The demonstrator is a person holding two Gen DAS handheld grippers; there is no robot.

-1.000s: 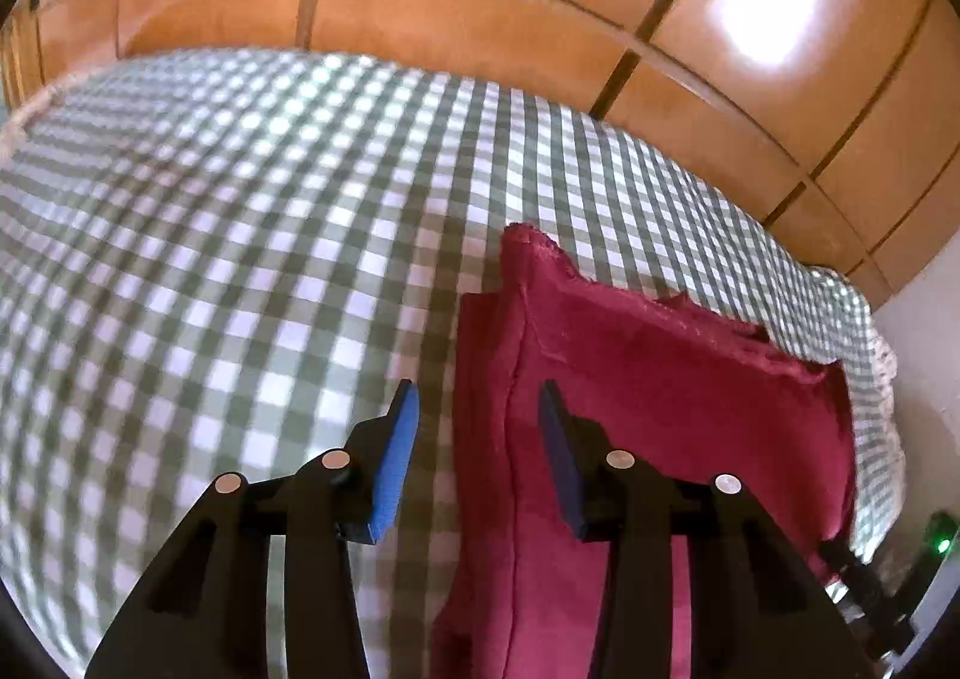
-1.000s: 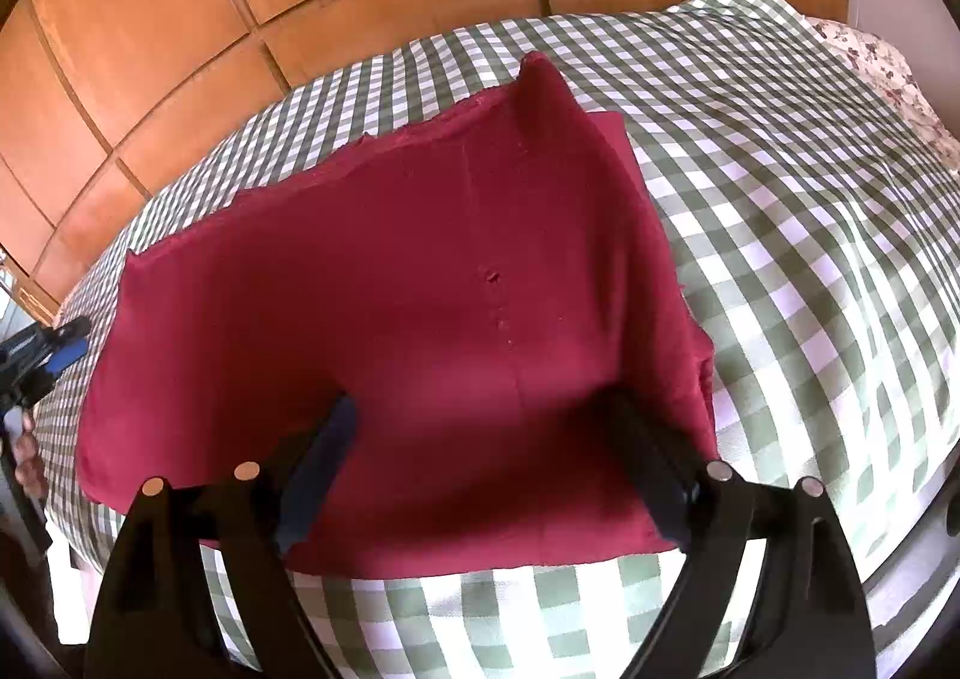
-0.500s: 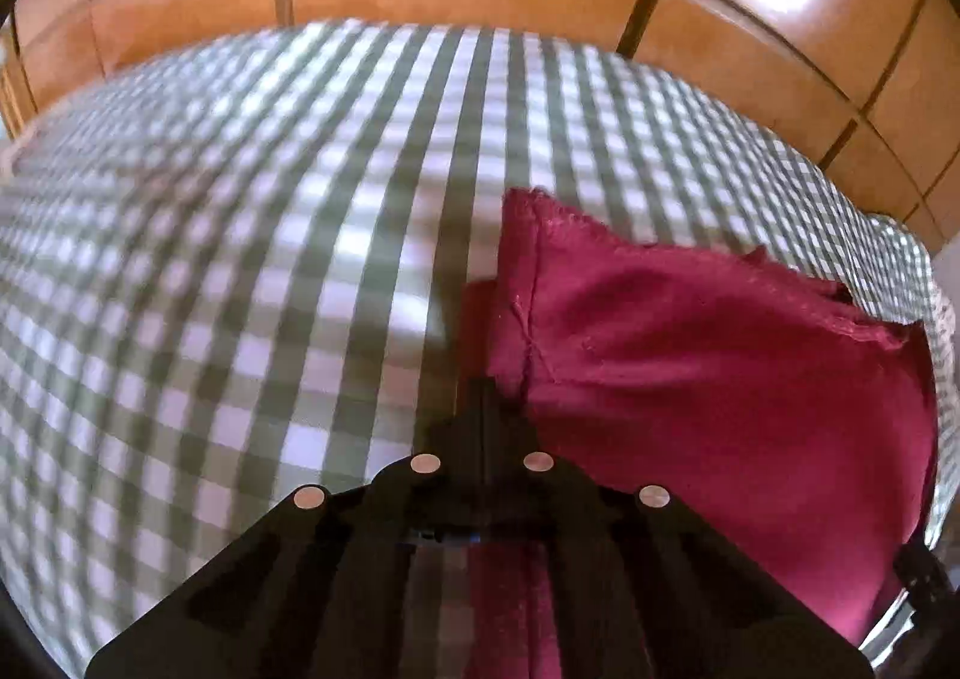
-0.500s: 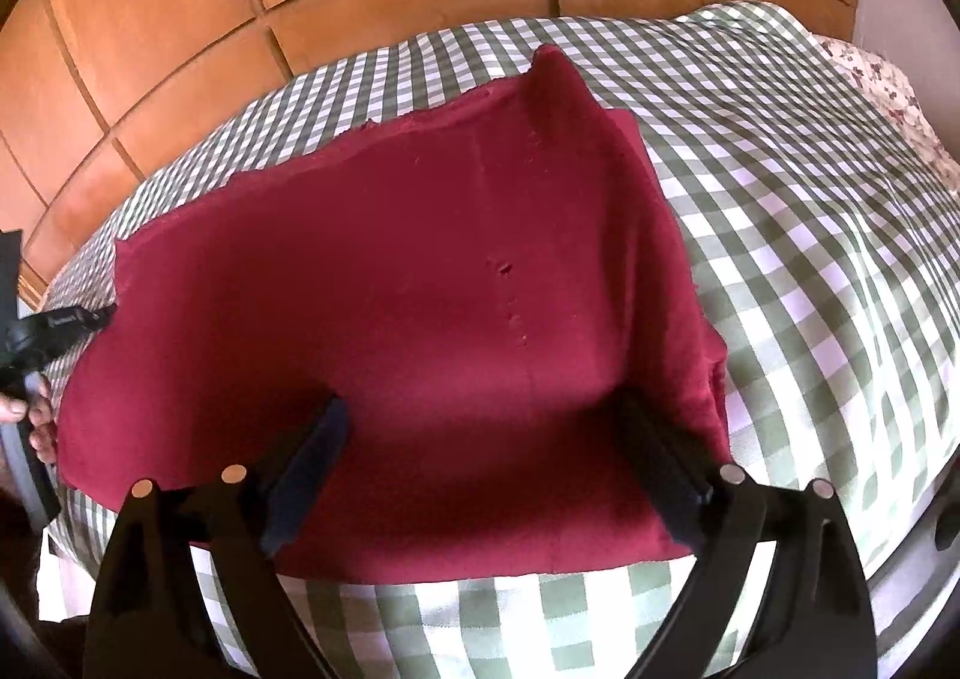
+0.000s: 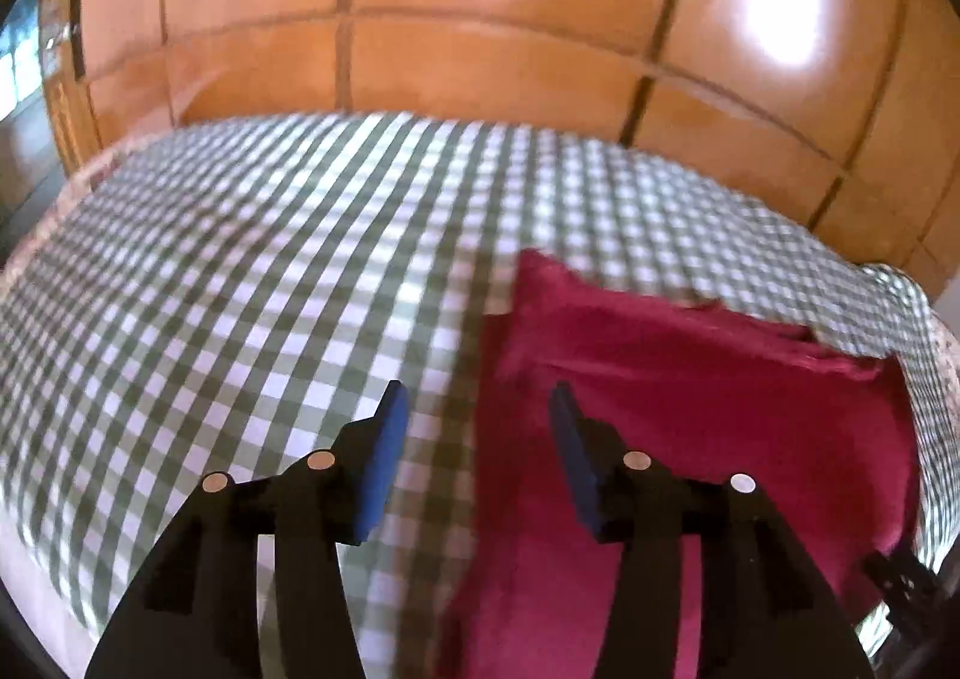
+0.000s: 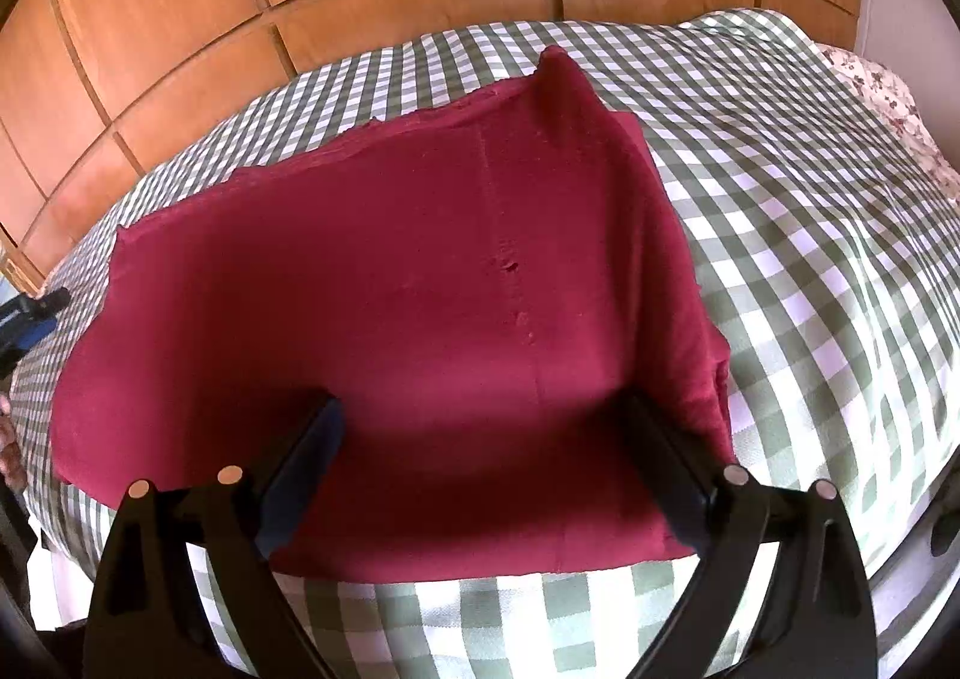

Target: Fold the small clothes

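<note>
Red cloth (image 6: pixel 432 307) spread flat on green checked bed cover (image 6: pixel 810 271), one far corner raised. Left claw (image 5: pixel 474 439) wide apart, empty, above cloth's left edge. Right claw (image 6: pixel 480 457) spread wide, empty, over cloth's near part. Wooden panels (image 5: pixel 480 48) behind.

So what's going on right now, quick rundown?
Left gripper open, empty, over the edge of the dark red cloth garment. Right gripper open above it. Garment flat on green-and-white checked bedspread. Nothing in the way.
</note>
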